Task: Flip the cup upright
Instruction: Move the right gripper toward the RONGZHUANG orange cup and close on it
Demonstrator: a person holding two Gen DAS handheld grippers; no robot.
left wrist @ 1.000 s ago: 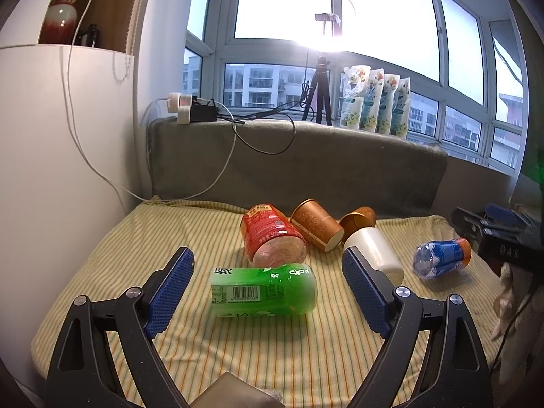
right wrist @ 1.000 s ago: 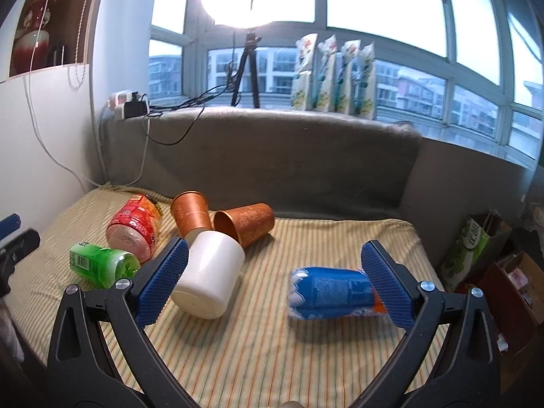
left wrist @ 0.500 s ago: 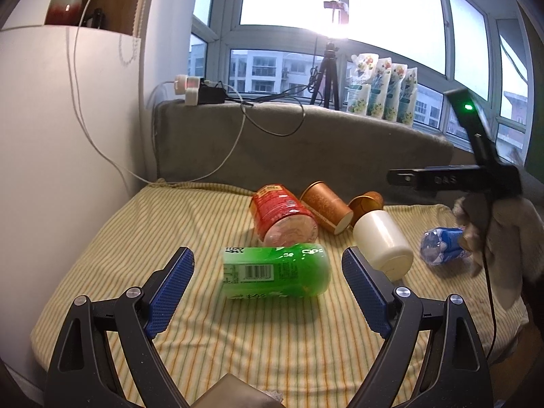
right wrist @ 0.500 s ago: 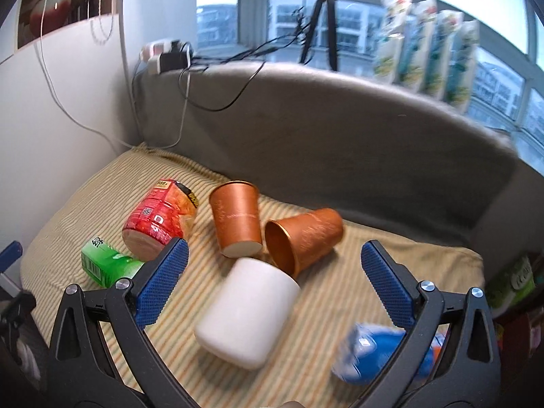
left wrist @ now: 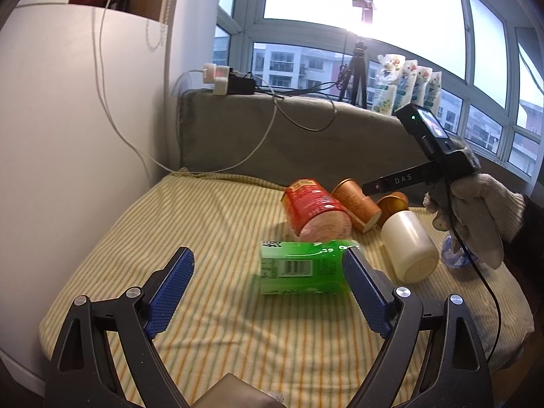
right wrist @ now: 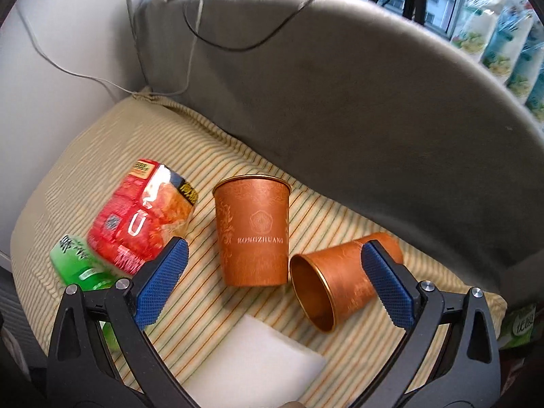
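right gripper moved in | fingers wide (empty) | copper cup on side between

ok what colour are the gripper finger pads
Blue, textured pads on black arms, clearest in the right wrist view.

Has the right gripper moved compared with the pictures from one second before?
Yes. The right gripper has gone forward and down toward the grey backrest; the two copper cups now lie between its open jaws.
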